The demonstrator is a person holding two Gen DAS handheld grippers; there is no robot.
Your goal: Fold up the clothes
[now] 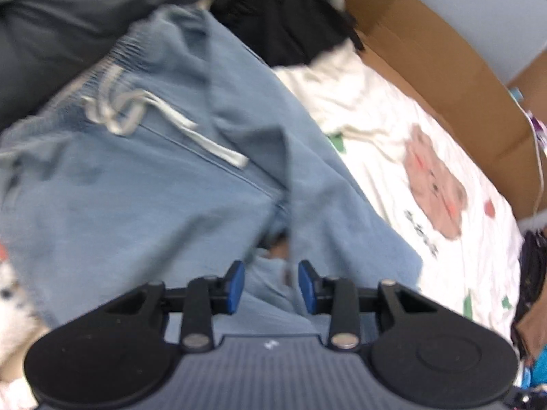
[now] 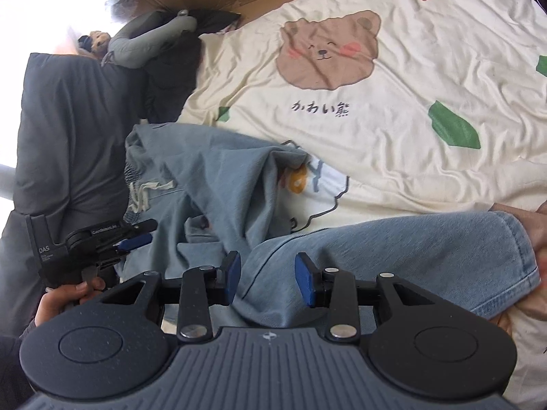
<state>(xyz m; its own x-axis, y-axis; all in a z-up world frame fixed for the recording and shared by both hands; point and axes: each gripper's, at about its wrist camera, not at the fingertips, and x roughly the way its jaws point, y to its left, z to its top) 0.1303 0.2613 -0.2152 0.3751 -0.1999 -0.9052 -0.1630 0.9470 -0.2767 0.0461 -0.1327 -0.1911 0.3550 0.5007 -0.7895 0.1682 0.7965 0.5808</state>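
Note:
Light blue denim trousers (image 1: pixel 154 188) with a white drawstring (image 1: pixel 164 116) lie crumpled on a cream bear-print sheet (image 1: pixel 444 222). My left gripper (image 1: pixel 271 287) hovers low over the crotch seam, open, with cloth beneath its blue pads but not pinched. In the right wrist view the trousers (image 2: pixel 212 177) spread from the waistband on the left to a leg (image 2: pixel 410 249) running right. My right gripper (image 2: pixel 268 278) stands open just above that leg. The left gripper (image 2: pixel 148 234) shows at the left by the waistband, held by a hand (image 2: pixel 65 297).
A dark grey pillow (image 2: pixel 68 119) lies left of the trousers. Beyond it are a grey neck pillow (image 2: pixel 147 37), a plush toy (image 2: pixel 95 39) and dark clothes (image 1: pixel 290 17). Cardboard (image 1: pixel 444 68) lines the far edge of the sheet (image 2: pixel 410 68).

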